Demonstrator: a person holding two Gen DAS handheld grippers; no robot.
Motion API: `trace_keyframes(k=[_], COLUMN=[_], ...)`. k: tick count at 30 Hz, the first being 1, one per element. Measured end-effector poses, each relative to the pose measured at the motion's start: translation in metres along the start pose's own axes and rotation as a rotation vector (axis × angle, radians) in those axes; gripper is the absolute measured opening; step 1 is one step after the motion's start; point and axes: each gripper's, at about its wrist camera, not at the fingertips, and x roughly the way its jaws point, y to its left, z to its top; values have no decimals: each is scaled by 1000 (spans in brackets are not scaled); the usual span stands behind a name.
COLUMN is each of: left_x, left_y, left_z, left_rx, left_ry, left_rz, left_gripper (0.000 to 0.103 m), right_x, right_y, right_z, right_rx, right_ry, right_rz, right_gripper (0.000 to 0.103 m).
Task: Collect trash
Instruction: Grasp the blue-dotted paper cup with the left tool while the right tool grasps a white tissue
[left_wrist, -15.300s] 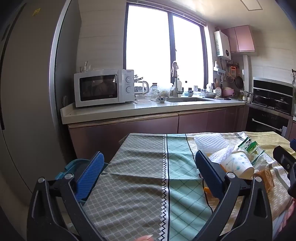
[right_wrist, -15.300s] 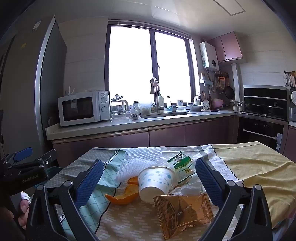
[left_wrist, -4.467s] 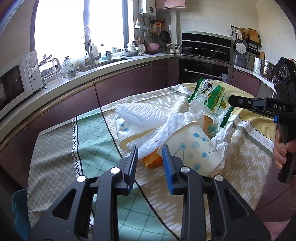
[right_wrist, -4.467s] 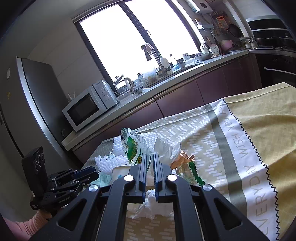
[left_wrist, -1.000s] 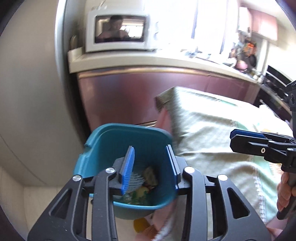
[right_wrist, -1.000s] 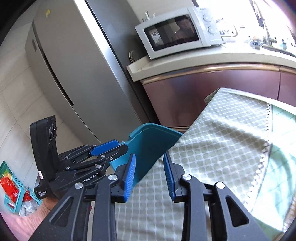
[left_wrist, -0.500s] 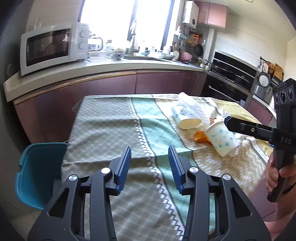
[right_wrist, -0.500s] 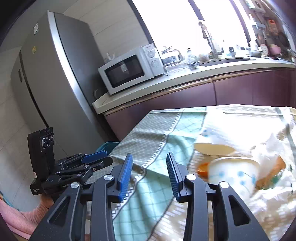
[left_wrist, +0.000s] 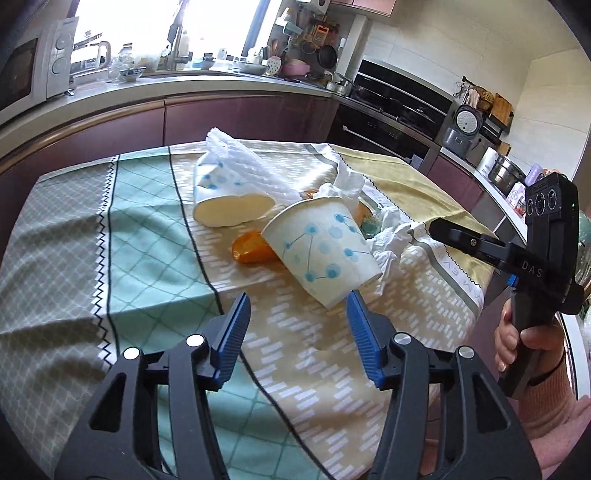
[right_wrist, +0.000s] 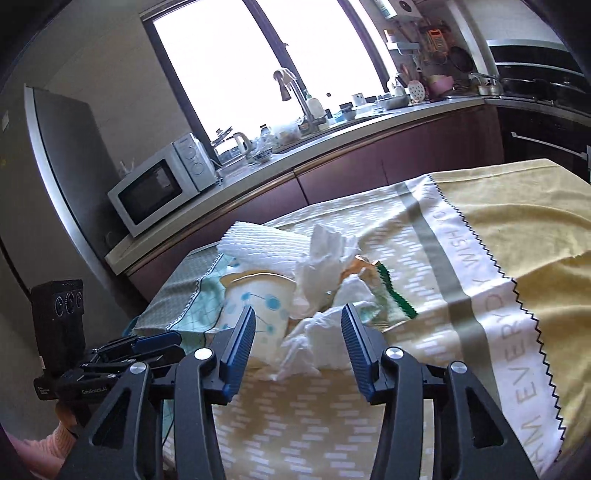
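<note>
A dotted paper cup (left_wrist: 321, 251) lies on its side on the tablecloth, just beyond my left gripper (left_wrist: 300, 334), whose jaws are opening with nothing between them. Behind it lie a squashed second cup (left_wrist: 225, 201), white foam netting (left_wrist: 255, 170), orange peel (left_wrist: 249, 252) and crumpled tissue (left_wrist: 391, 236). My right gripper (right_wrist: 298, 345) hovers over the near edge of the tissue (right_wrist: 314, 332); its jaws are opening too and press on nothing. The cup (right_wrist: 255, 310), a green-edged wrapper (right_wrist: 391, 299) and the left gripper (right_wrist: 155, 341) also show there.
The table (right_wrist: 517, 229) carries a green, white and yellow cloth. A counter with a microwave (right_wrist: 162, 184) and a sink tap (right_wrist: 291, 88) runs behind it. A fridge (right_wrist: 62, 155) stands at the left, an oven (left_wrist: 399, 99) at the right. A hand (left_wrist: 517, 339) holds the right gripper.
Both grippers have swung away from the teal bin at the table's left end and back to the trash pile. Their jaws stand wider apart than before.
</note>
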Motion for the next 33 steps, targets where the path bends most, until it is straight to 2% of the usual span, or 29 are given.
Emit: trace_keyframes(k=[2, 11, 15, 18, 29, 31, 33], left_x=[10, 36, 47, 53, 78, 85, 90], left_y=[0, 9, 11, 10, 8, 7, 6], left_z=[3, 13, 18, 24, 32, 35, 36], left_rx=[-19, -99, -119, -108, -131, -140, -147], left_ry=[22, 74, 90, 82, 144, 156, 157], left_rz=[-29, -117, -140, -107, -211, -229, -237], left_gripper=[60, 64, 67, 67, 71, 71, 70], right_x=[4, 26, 29, 26, 36, 38, 39], right_y=[-8, -16, -17, -17, -17, -15, -13], right_z=[-3, -6, -6, -6, -10, -10, -11], right_rx=[12, 38, 42, 42, 44, 38, 33], right_ry=[12, 45, 48, 43, 79, 88, 95], right_rz=[-10, 12, 18, 17, 38, 42, 51], right_gripper=[52, 57, 57, 57, 57, 56, 49])
